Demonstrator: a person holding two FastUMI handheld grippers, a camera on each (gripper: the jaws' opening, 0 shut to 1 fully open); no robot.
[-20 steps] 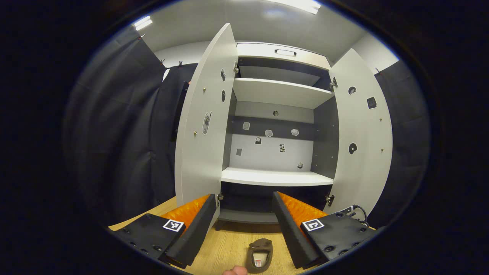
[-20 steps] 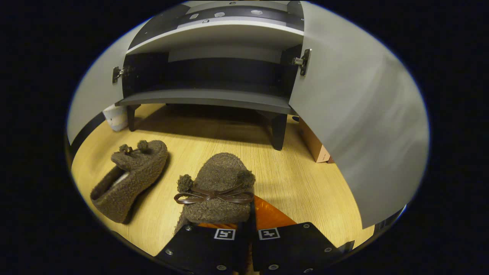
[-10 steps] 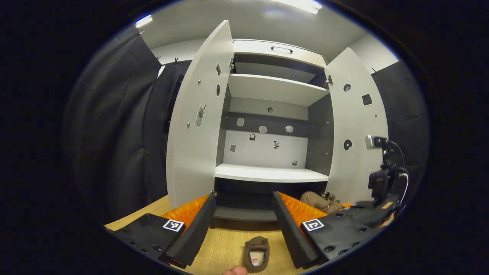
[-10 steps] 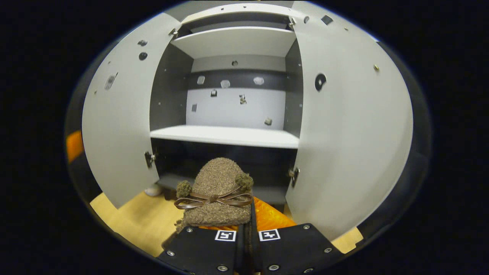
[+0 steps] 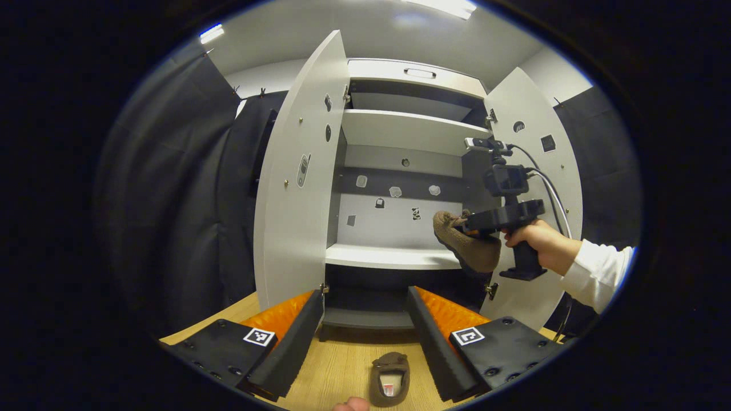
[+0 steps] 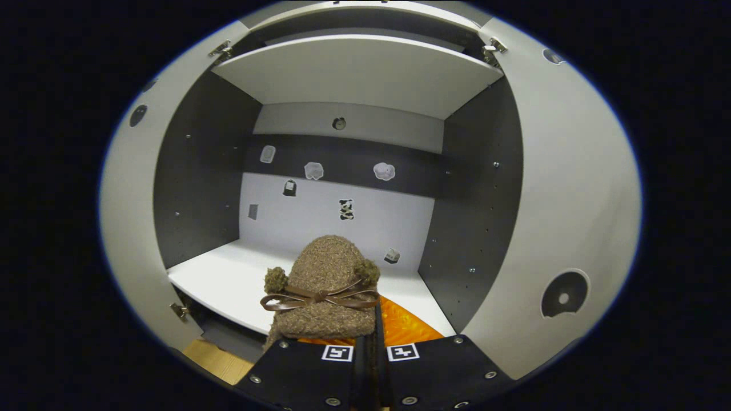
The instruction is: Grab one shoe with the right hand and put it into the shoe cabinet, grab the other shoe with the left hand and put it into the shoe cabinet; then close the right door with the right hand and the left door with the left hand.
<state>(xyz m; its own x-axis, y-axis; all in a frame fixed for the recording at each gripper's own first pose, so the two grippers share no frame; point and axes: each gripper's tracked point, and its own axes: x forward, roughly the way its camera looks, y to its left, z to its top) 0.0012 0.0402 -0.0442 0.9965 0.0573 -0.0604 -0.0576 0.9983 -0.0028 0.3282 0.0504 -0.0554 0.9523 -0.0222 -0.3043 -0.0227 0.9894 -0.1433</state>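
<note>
The right gripper (image 6: pixel 374 342) is clamped on a fuzzy brown slipper (image 6: pixel 326 285), held just above the white middle shelf (image 6: pixel 228 279) of the shoe cabinet (image 5: pixel 408 131) (not yet set down). The second slipper (image 5: pixel 389 379) lies on the wooden floor (image 5: pixel 337 365) at six o'clock, under the left gripper (image 5: pixel 365 337), whose fingers stand apart. Both doors are open, so most of the task is left.

The right tongs (image 6: pixel 374 337), closed on the brown fuzzy shoe (image 6: pixel 325 297), hold it above the cabinet's white middle shelf (image 6: pixel 228 279).
</note>
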